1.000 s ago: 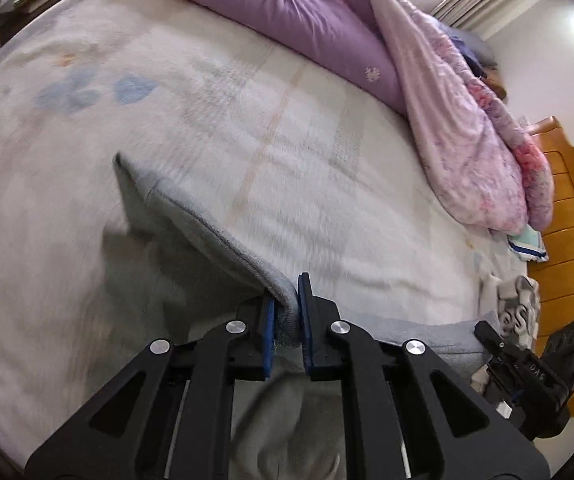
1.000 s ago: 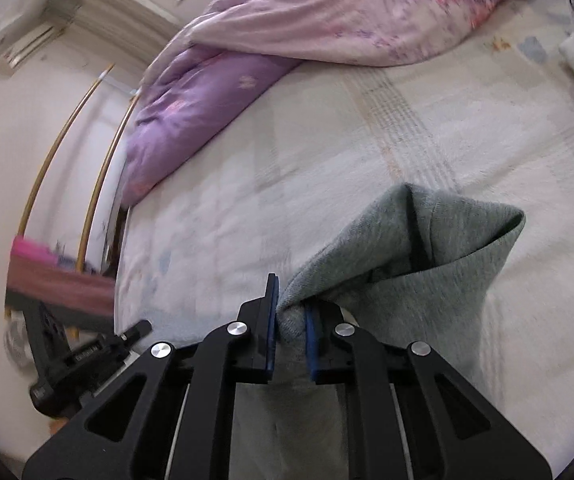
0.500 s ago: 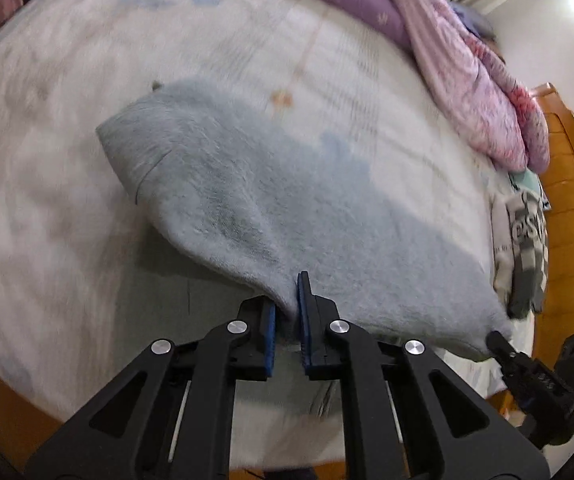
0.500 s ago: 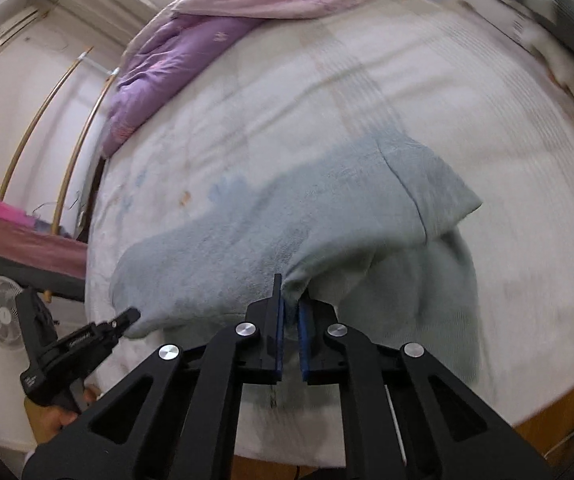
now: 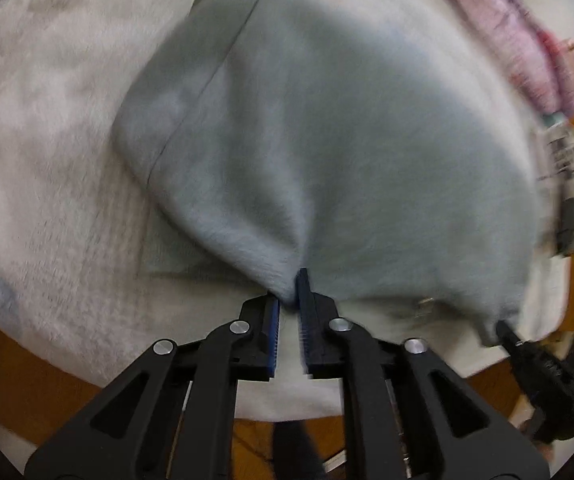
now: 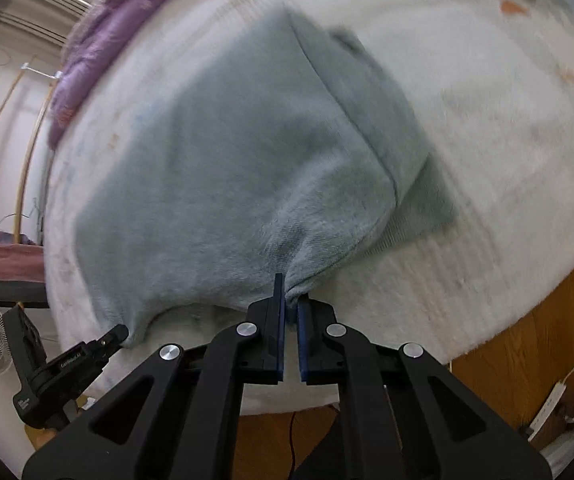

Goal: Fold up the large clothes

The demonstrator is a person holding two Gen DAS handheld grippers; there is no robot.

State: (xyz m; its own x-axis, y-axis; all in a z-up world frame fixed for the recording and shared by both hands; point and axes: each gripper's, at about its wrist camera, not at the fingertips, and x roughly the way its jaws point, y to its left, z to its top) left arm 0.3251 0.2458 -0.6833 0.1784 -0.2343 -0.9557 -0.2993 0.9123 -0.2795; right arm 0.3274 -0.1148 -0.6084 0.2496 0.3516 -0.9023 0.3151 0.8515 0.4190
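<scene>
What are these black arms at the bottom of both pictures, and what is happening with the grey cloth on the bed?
There is no robot here. A person holds one hand-held tool in each hand, and each tool has two fingers and a small wide-angle camera that looks along them. One picture comes from the left tool, the other from the right tool.

Both look steeply down onto a bed with a white blanket. On it lies a large grey fleece garment, which is being folded. Each tool has a part of the garment's near edge between its fingertips. The right tool is shut on the fabric; the left tool's jaws are opening, with the fabric between them.

A purple quilt lies at the far side of the bed. Each tool also shows at the edge of the other's picture.
</scene>
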